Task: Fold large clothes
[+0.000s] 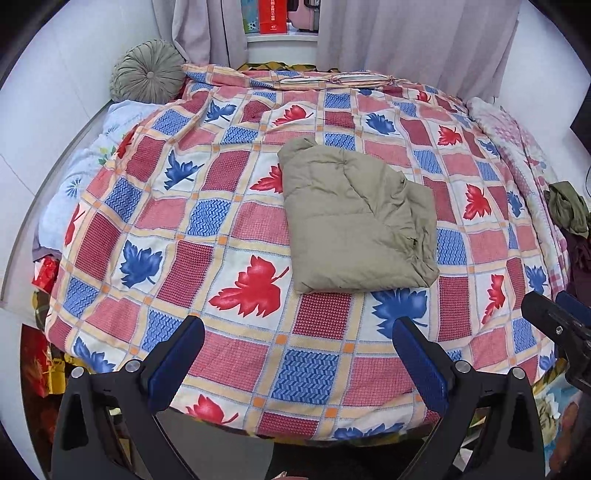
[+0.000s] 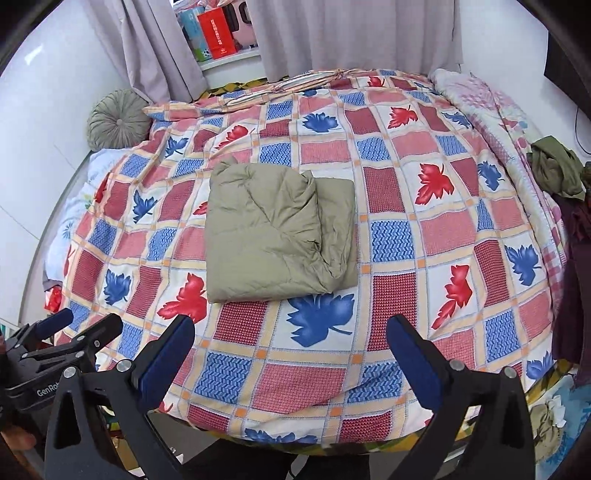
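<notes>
A khaki padded garment (image 1: 352,218) lies folded into a thick rectangle on the leaf-patterned bedspread (image 1: 236,229). It also shows in the right wrist view (image 2: 273,229), left of centre on the bedspread (image 2: 406,229). My left gripper (image 1: 299,332) is open and empty, above the bed's near edge, well short of the garment. My right gripper (image 2: 291,328) is open and empty too, just short of the garment's near edge. The right gripper shows at the right edge of the left wrist view (image 1: 554,314). The left gripper shows at the lower left of the right wrist view (image 2: 70,332).
A round grey-green cushion (image 1: 147,72) sits at the far left corner by the white wall. Curtains (image 1: 406,33) hang behind the bed. A crumpled olive cloth (image 1: 567,208) and dark clothes lie on the right edge. A pink floral quilt (image 1: 517,147) lies along the right side.
</notes>
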### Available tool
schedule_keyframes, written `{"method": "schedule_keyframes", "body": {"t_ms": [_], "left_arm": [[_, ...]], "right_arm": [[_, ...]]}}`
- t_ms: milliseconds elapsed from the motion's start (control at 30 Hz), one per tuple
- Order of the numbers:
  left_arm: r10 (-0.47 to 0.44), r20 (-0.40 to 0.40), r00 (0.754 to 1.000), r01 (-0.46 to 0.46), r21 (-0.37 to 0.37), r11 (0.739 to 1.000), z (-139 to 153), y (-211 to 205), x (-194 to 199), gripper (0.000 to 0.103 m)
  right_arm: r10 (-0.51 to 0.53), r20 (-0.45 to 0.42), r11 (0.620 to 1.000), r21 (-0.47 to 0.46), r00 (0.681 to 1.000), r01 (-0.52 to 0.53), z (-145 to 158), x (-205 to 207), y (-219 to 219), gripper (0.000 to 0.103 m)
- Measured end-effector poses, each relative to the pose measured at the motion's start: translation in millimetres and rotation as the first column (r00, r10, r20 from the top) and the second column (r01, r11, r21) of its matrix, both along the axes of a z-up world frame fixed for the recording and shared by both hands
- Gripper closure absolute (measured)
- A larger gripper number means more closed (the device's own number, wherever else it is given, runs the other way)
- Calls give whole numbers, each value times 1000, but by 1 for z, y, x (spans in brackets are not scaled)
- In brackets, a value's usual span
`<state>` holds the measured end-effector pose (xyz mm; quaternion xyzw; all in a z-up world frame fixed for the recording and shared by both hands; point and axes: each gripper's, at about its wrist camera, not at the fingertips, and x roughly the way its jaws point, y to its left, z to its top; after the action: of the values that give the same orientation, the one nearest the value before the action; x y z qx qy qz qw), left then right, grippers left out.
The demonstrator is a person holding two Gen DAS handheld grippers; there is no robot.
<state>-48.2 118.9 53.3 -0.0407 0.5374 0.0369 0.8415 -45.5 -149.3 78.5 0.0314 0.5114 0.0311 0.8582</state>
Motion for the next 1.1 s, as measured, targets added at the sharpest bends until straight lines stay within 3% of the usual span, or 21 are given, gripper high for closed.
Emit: {"method": "schedule_keyframes", "body": {"t_ms": [267, 1100], "left_arm": [[8, 28, 1000, -8, 6, 1000, 13, -1, -8, 1], [-2, 26, 1000, 2, 9, 1000, 13, -7, -12, 1]], "right_arm": [[-21, 3, 1000, -5, 1000, 21, 9, -4, 1, 0], [-34, 10, 999, -13, 999, 34, 11, -9, 5, 0]]}}
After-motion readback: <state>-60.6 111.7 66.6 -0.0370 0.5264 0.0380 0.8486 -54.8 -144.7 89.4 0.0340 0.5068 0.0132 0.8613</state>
